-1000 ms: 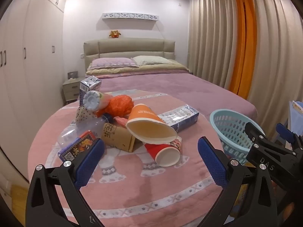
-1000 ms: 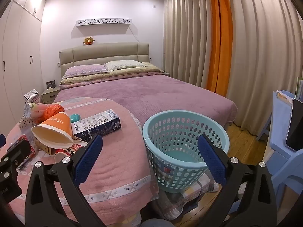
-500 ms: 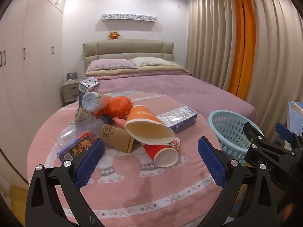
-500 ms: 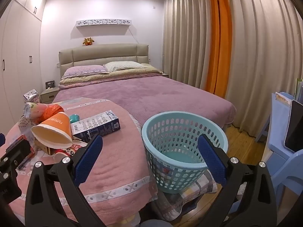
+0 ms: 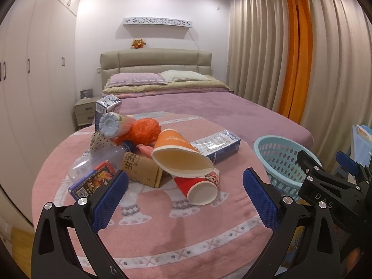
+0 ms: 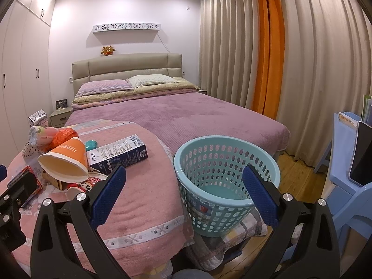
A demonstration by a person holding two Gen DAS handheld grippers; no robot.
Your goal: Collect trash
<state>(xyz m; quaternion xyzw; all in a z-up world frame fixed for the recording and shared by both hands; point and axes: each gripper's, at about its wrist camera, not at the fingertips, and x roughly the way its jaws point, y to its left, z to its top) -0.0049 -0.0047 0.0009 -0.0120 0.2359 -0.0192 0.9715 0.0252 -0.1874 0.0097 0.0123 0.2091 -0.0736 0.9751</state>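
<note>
A heap of trash lies on the round pink-covered table: an orange paper cup on its side, a red paper cup under it, a brown carton, a blue-white box, an orange plastic bag, a clear bottle and a small card box. My left gripper is open and empty, just short of the red cup. My right gripper is open and empty, near the rim of the teal basket. The orange cup and the blue-white box also show in the right wrist view.
The basket stands right of the table on a checked cushion. A bed lies behind, wardrobes on the left, curtains on the right. A blue chair stands at the far right.
Both grippers have drifted slightly; the view of the table and basket shifts a little. Nothing was picked up or moved.
</note>
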